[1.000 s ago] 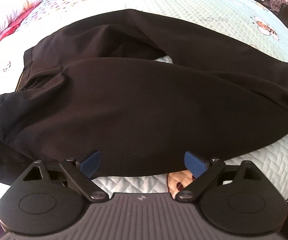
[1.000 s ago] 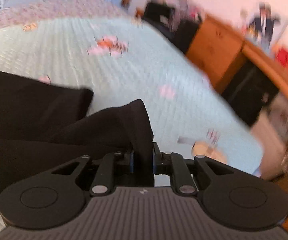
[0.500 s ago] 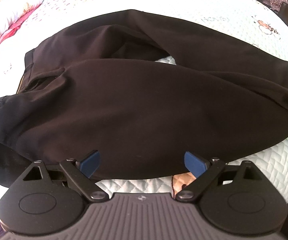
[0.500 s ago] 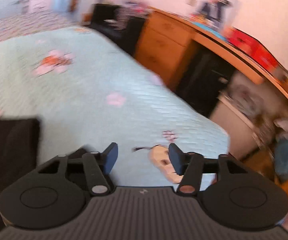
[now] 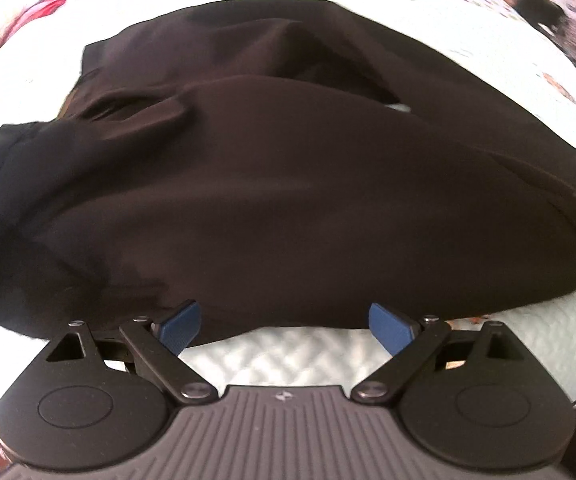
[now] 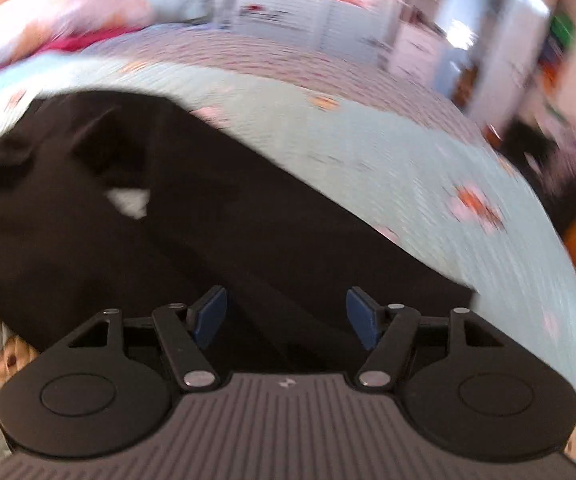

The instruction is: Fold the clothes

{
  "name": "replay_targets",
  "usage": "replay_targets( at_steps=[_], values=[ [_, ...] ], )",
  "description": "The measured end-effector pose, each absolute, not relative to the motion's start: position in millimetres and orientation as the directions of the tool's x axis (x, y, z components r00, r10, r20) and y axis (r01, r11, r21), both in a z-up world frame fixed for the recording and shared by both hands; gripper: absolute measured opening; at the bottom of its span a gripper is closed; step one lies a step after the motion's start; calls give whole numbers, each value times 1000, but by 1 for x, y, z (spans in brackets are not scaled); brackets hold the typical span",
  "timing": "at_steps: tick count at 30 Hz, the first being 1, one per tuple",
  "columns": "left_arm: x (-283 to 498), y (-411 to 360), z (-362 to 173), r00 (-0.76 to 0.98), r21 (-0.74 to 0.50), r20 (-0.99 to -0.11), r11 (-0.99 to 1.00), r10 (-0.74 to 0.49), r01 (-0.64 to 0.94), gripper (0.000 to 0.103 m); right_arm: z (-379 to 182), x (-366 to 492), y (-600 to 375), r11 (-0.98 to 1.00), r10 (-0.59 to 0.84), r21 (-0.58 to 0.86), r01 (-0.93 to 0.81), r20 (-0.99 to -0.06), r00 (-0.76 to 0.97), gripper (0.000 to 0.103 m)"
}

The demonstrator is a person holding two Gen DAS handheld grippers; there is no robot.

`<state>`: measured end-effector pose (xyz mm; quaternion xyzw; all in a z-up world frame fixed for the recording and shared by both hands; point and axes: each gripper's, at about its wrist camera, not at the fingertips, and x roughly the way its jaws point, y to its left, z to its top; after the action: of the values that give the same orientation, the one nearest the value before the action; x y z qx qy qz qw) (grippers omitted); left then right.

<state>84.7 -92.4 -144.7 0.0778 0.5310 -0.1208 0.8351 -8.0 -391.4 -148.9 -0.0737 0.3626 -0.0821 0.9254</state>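
Although the black trousers [image 5: 288, 200] lay spread on the quilted bed [image 5: 307, 352] with one leg drawn over the other, further folding looked due. Both the left gripper [image 5: 284, 322] and right gripper [image 6: 286, 314] hovered at the fabric's edge, jaws wide, holding nothing. Blur hid the hems.

Pale quilted bedspread [image 5: 559, 328], blurred white cabinets [image 6: 327, 12] behind
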Motion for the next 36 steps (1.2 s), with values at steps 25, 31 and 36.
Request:
replay_targets(
  at_steps=[25,31,36],
  values=[
    [93,-32,-143,409,-31,-907,983,-103,179,95,-172,12,-340,949,313,275,-152,-789,528,3],
    [78,13,-139,442,-47,-895,997,-68,58,95,-186,26,-375,960,132,245,136,-823,553,19],
    [64,75,-138,486,-106,-873,986,-31,-128,95,-162,12,-352,951,-115,102,291,-757,643,26]
  ],
)
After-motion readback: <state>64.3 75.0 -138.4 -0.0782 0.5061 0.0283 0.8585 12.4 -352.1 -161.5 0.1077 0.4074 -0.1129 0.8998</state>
